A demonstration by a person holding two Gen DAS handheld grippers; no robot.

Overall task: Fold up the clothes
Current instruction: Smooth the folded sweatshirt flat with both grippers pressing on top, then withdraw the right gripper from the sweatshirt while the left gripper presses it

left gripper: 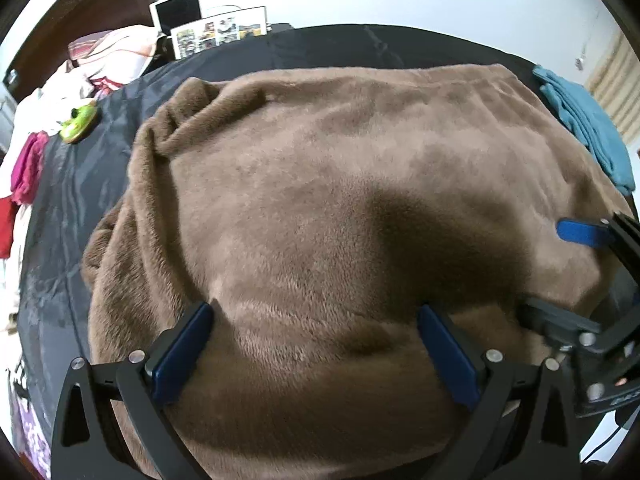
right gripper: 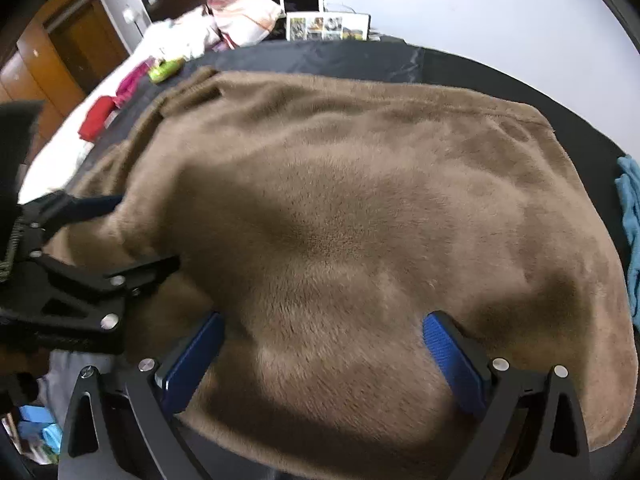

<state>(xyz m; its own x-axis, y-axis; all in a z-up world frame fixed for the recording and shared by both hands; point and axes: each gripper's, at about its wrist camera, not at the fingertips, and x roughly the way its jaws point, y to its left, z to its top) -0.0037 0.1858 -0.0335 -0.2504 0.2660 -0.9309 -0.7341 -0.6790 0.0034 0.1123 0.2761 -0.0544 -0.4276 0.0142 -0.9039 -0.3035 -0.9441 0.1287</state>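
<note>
Broadly, a black sheet (left gripper: pixel 72 184) covers the bed, and a brown fleece garment (left gripper: pixel 320 200) lies spread over most of it, reaching from the near edge almost to the far edge. Its far left corner is bunched into folds near the bed's left side, while its far right corner lies flat and square. At the right edge of the bed, just beside the brown fleece, sits a teal cloth (left gripper: pixel 588 128). Off the left edge lie a heap of pale bedding (right gripper: pixel 224 20), a red cloth (right gripper: pixel 96 116) and a magenta cloth (left gripper: pixel 28 168), with a small green object (left gripper: pixel 78 120) on the sheet's far left corner. The left gripper (left gripper: pixel 316 320) hovers over the fleece's near part, blue pads spread wide, gripping nothing. The right gripper (right gripper: pixel 326 328) does likewise just to its right, jaws equally wide apart.
</note>
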